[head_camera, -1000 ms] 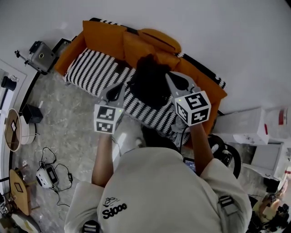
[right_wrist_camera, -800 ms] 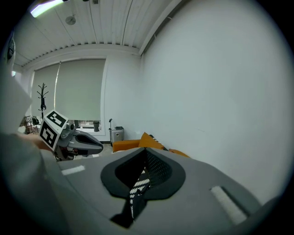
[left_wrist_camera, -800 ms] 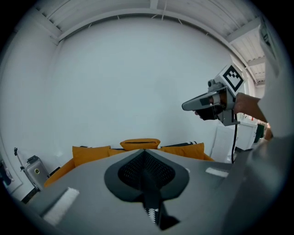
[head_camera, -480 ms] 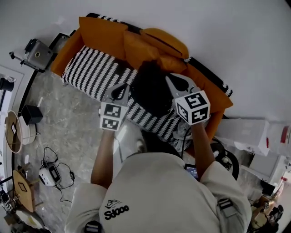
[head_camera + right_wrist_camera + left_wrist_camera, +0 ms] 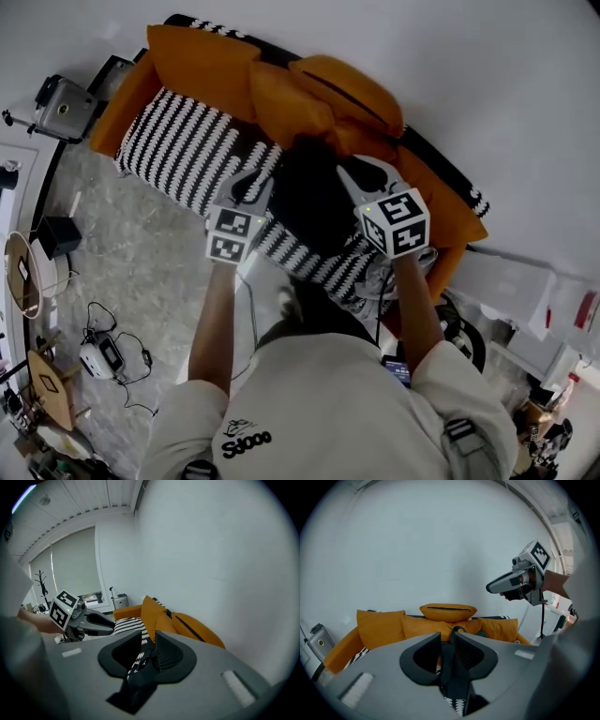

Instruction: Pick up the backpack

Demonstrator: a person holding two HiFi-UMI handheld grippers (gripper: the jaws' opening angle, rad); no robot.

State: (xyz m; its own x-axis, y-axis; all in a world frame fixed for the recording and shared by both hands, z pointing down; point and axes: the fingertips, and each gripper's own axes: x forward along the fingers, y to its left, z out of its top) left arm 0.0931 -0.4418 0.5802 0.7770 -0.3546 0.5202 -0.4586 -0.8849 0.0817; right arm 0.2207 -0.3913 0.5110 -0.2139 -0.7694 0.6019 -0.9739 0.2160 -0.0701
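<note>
Orange sofa (image 5: 120,97) with striped seat cover (image 5: 178,150) and orange cushions (image 5: 202,61) along its back. Black backpack (image 5: 305,197) sits mid-seat on the sofa against the cushions; contents not visible. Left gripper (image 5: 249,181) is close at the backpack's left side, right gripper (image 5: 371,172) at its right. Both claws are opening, jaws slightly apart, clamped on nothing.
</note>
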